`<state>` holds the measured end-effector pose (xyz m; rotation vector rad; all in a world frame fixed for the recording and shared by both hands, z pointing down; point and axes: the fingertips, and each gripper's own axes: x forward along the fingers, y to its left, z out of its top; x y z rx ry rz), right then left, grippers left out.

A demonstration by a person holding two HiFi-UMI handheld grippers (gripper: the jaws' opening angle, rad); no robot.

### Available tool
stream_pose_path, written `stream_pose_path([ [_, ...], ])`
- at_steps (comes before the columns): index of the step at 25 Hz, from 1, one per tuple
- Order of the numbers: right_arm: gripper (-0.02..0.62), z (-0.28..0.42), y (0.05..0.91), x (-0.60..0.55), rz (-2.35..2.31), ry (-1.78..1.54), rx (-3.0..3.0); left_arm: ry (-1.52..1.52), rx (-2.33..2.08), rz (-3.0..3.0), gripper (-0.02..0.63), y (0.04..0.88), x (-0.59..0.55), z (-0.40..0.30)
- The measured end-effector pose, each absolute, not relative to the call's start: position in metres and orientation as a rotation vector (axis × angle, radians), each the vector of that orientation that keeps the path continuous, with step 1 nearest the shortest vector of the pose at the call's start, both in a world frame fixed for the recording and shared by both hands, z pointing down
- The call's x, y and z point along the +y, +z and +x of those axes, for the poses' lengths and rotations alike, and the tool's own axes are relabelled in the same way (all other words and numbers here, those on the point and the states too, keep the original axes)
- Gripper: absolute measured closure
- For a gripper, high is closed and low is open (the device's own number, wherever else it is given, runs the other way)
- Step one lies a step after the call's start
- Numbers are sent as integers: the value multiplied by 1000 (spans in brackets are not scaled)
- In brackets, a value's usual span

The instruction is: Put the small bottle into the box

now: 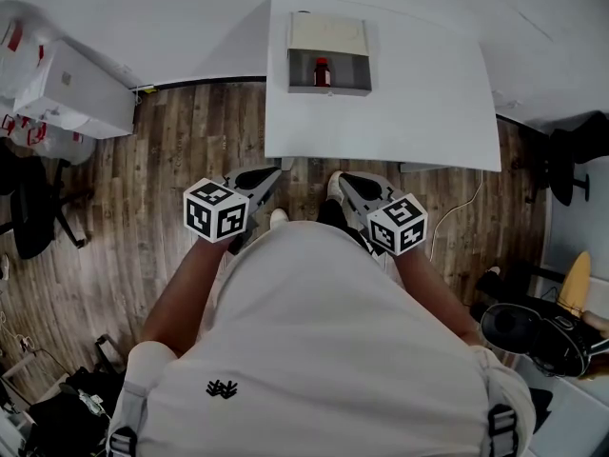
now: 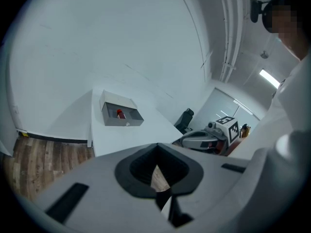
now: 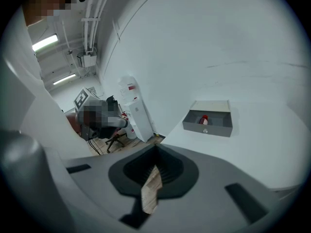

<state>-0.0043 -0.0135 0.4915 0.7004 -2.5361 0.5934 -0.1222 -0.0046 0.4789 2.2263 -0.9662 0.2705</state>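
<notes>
A small bottle [image 1: 322,70] with a red cap stands inside an open grey box [image 1: 329,89] at the far side of the white table [image 1: 419,103]. The left gripper view shows the bottle [image 2: 120,113] in the box [image 2: 127,122], and so does the right gripper view, bottle [image 3: 204,119] in box [image 3: 214,128]. My left gripper [image 1: 274,172] and right gripper [image 1: 337,179] hang close to my body, short of the table's near edge and far from the box. Both are shut with nothing held, left gripper [image 2: 158,178] and right gripper [image 3: 151,186] alike.
Wooden floor lies between me and the table. White cartons [image 1: 67,89] and a black office chair [image 1: 33,208] stand at the left. A dark chair [image 1: 566,165] and a round black object [image 1: 533,336] are at the right. A water dispenser [image 3: 136,115] stands by the wall.
</notes>
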Motion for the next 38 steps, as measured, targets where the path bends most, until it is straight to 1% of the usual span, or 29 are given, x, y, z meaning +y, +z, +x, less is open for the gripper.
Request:
stream_pose_path([
  [23, 590, 1, 492, -4, 727, 589, -2539, 304, -936, 2232, 601, 488, 4, -114],
  [38, 590, -19, 495, -3, 627, 573, -2534, 281, -1002, 2167, 601, 496, 9, -137],
])
